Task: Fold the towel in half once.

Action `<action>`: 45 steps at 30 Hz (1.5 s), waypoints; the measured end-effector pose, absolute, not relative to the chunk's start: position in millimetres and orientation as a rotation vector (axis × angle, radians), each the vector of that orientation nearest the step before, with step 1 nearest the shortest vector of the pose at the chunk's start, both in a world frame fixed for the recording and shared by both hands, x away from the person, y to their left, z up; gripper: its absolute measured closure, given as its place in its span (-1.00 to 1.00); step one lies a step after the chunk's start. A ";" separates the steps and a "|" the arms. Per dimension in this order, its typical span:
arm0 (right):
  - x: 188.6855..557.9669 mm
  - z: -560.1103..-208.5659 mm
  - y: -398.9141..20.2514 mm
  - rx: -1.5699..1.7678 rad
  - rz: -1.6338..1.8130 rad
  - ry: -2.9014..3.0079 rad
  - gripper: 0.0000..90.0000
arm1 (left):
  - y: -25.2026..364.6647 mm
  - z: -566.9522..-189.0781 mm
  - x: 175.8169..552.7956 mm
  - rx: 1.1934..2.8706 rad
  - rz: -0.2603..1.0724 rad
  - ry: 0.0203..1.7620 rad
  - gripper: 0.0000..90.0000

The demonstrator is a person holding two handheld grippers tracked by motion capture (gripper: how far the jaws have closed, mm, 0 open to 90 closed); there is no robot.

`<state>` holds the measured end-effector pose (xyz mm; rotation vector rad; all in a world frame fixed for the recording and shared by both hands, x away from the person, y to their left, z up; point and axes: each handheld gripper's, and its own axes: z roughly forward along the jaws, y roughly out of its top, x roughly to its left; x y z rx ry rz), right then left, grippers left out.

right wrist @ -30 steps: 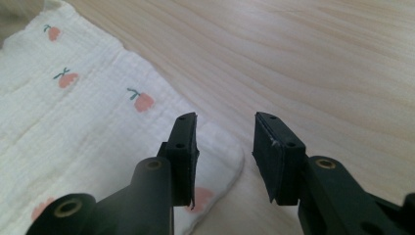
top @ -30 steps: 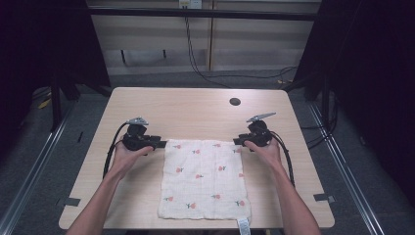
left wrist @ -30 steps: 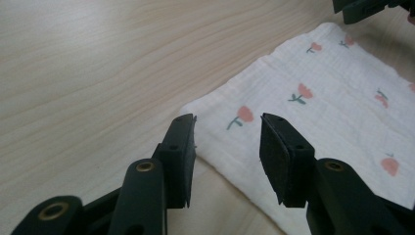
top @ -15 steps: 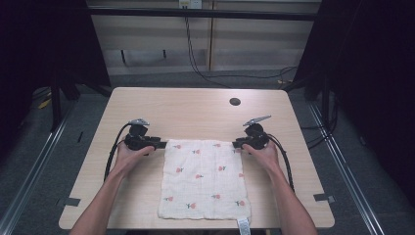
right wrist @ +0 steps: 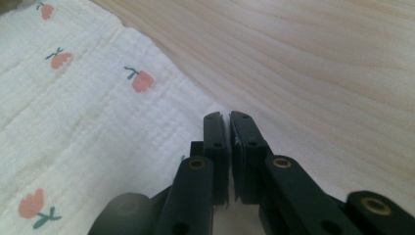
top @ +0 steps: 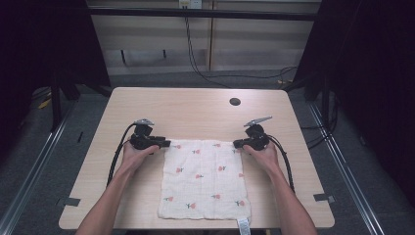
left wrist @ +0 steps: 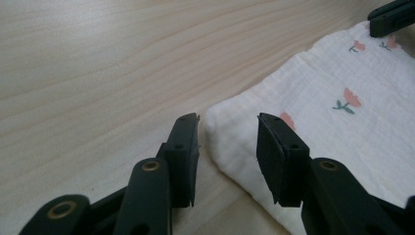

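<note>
A white cloth (top: 204, 180) printed with small red flowers lies flat on the bench (top: 195, 110), its near edge along the bench's near edge, where a small white label (top: 243, 226) hangs over the side. The cloth sits about midway between the left and right edges, and its far edge runs across the middle of the bench.

The person's forearms come in over the near edge on either side of the cloth. The left hand (top: 134, 152) holds the left gripper (top: 164, 143) at the cloth's far left corner. In the left gripper view its jaws stand clearly apart, low over the wood, with that corner of the cloth (left wrist: 342, 122) lying between them; they have not closed on it. The tip of the other gripper shows at the top right of that view.

The right hand (top: 262, 151) holds the right gripper (top: 237, 144) at the cloth's far right corner. In the right gripper view its jaws are pressed nearly together, a thin slit between them, right at the corner of the cloth (right wrist: 88, 112); whether fabric is pinched there I cannot tell.

A black cable (top: 117, 154) trails from each gripper back toward the near edge. Beyond the grippers the far half of the bench is bare wood apart from a small dark round hole (top: 235, 102) near the far right corner. Nothing lies on the cloth or blocks either gripper.
</note>
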<state>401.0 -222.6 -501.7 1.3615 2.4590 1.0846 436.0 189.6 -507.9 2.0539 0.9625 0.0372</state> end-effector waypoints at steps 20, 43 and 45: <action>398.1 -494.5 -228.5 1.368 1.243 2.437 0.94 | 190.9 -500.8 430.4 1.991 0.001 0.914 0.96; 402.7 -457.0 -228.0 1.322 1.389 2.341 0.95 | 202.4 -468.8 427.6 1.925 0.083 0.868 0.96; 399.7 -457.1 -228.3 1.311 1.390 2.345 0.95 | 202.2 -471.4 423.0 1.925 0.084 0.868 0.96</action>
